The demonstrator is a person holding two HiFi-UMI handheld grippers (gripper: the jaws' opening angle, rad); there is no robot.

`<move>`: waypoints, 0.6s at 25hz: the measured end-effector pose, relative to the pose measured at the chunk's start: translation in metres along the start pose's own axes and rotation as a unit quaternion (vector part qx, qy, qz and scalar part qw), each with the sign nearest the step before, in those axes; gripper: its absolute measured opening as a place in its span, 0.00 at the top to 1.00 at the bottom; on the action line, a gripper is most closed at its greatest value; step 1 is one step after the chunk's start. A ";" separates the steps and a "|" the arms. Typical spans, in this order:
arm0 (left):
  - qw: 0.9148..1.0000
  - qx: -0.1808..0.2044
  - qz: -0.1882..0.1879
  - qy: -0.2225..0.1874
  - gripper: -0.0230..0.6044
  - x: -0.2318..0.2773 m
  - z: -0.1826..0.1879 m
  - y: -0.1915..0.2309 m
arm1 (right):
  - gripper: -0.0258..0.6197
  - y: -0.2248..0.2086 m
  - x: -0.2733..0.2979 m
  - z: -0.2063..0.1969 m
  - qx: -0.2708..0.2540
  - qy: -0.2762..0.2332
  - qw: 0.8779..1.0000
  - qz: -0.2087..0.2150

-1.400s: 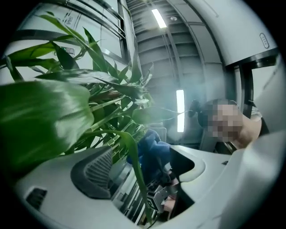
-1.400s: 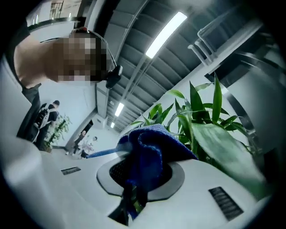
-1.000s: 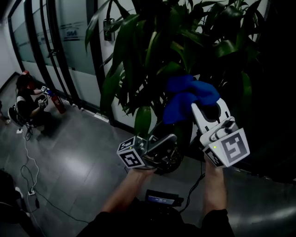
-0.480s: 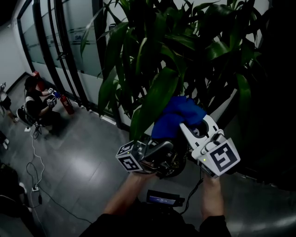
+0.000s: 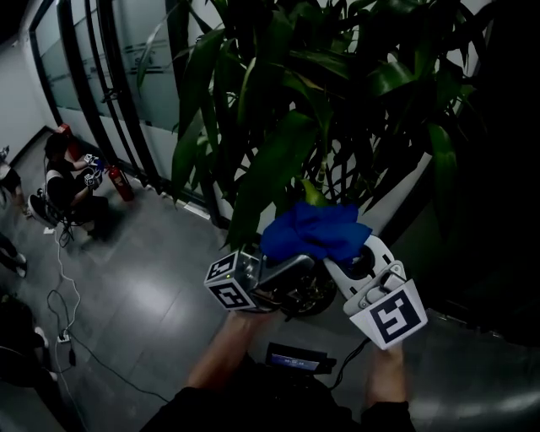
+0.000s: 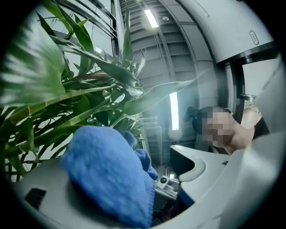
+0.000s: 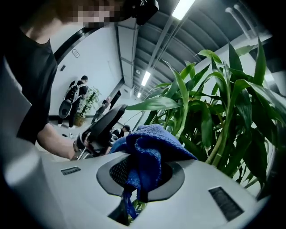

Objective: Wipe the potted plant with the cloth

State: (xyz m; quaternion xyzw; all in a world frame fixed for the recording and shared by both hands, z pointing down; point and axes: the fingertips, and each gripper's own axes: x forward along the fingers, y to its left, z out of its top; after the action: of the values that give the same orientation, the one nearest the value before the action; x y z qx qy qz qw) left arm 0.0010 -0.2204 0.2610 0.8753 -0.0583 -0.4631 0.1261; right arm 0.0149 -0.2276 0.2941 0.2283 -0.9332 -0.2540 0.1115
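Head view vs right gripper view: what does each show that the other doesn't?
Head view only: red fire extinguisher, white floor cable, the square-marker cube on the right claw. Right gripper view only: ceiling strip lights, and that claw shut on the blue terry cloth. Both: that cloth, the green long-leaved potted plant, the left claw.

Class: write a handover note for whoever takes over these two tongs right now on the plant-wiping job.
Right tongs: shut on the blue cloth.
Left tongs: open, gripping nothing; the cloth lies over one side of them.
Plant: straight ahead, with the cloth just below its lowest leaves.
Done: cloth in hand and brought to the plant. How many leaves are wiped cannot be told.
Left: wipe the leaves.
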 end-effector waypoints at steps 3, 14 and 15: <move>1.000 -0.001 0.001 -0.004 0.31 -0.001 0.001 0.000 | 0.85 0.011 -0.005 -0.011 0.001 0.017 1.000 0.019; 0.999 -0.029 0.005 -0.018 0.31 -0.016 -0.006 0.006 | 0.85 -0.043 -0.067 0.044 0.086 -0.135 0.985 -0.063; 0.999 -0.033 0.005 -0.020 0.31 -0.018 -0.007 0.006 | 0.85 -0.054 -0.068 0.058 0.082 -0.164 0.980 -0.079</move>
State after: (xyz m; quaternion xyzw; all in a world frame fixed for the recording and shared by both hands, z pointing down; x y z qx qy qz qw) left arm -0.0033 -0.2213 0.2806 0.8609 -0.0503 -0.4815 0.1563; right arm 0.0750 -0.2111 0.2104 0.2653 -0.9354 -0.2188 -0.0821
